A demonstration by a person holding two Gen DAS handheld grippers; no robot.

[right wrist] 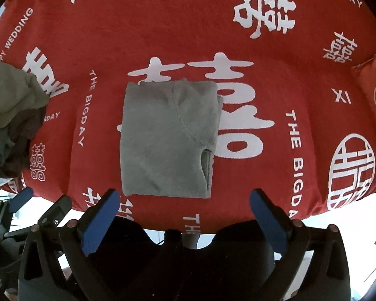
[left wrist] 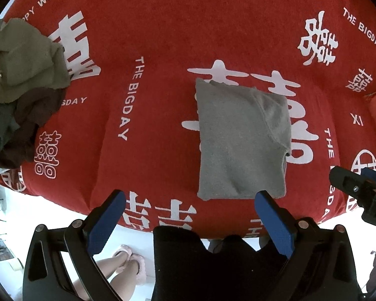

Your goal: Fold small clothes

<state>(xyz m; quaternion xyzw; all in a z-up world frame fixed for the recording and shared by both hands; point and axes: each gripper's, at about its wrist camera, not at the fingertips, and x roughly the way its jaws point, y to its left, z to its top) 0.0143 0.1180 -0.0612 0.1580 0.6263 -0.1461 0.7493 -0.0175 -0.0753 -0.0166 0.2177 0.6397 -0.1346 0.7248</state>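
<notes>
1. Your left gripper (left wrist: 190, 200) stands with its jaws wide apart and nothing between them; the blue pads (left wrist: 105, 223) are bare.
2. Your right gripper (right wrist: 184, 198) is the same: jaws spread as wide as they go, no cloth caught in them.
3. The grey garment (right wrist: 168, 138) lies folded into a neat rectangle on the red cloth (right wrist: 163, 32), just ahead of the right jaws and roughly centred between them. From the left gripper it sits ahead and off toward that gripper's right-hand finger (left wrist: 273, 222), whose tip overlaps the garment's near edge in the view; whether it touches cannot be told.
4. Judging by its squared edges and flat lie, this piece looks finished. A small loose flap shows at its right edge, but it does not seem to need another fold.
5. What is left: a heap of unfolded clothes (left wrist: 20, 85), olive on top with brown and dark green beneath, sits well off beyond the left jaws' left finger. That pile is untouched.
6. The next piece would likely come from that heap, and you may want the folded one moved aside first.
</notes>
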